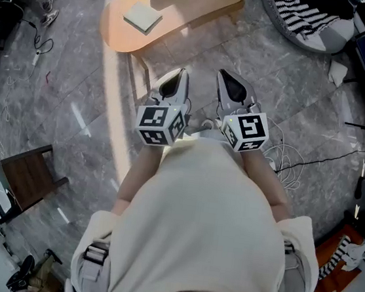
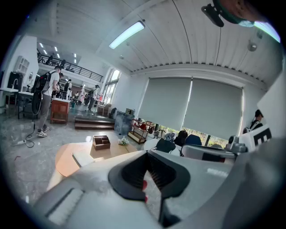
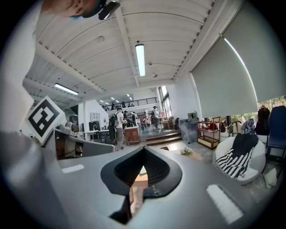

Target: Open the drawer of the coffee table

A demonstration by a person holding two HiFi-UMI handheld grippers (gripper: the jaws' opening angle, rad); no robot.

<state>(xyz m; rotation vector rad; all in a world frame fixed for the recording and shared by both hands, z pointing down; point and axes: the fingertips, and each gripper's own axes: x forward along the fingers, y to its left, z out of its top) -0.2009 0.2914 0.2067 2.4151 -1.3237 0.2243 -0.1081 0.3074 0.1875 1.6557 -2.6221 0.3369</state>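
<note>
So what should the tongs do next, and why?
Probably move closer to the coffee table first: the left tongs and right tongs are shut, empty and hang short of it, near the person's body.

The person wears a loose cream top (image 1: 201, 210) with wide short sleeves (image 1: 303, 246) and a pale buckled strap (image 1: 94, 255). The left gripper (image 1: 176, 76) and right gripper (image 1: 229, 79) are pale grey with black jaw linings, each carrying a black-and-white marker cube (image 1: 161, 124).

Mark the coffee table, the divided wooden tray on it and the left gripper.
coffee table (image 1: 192, 11), head view, bare wooden top.
divided wooden tray (image 2: 102, 145), left gripper view, its near wall.
left gripper (image 1: 179, 74), head view, tips of the closed jaws.
</note>
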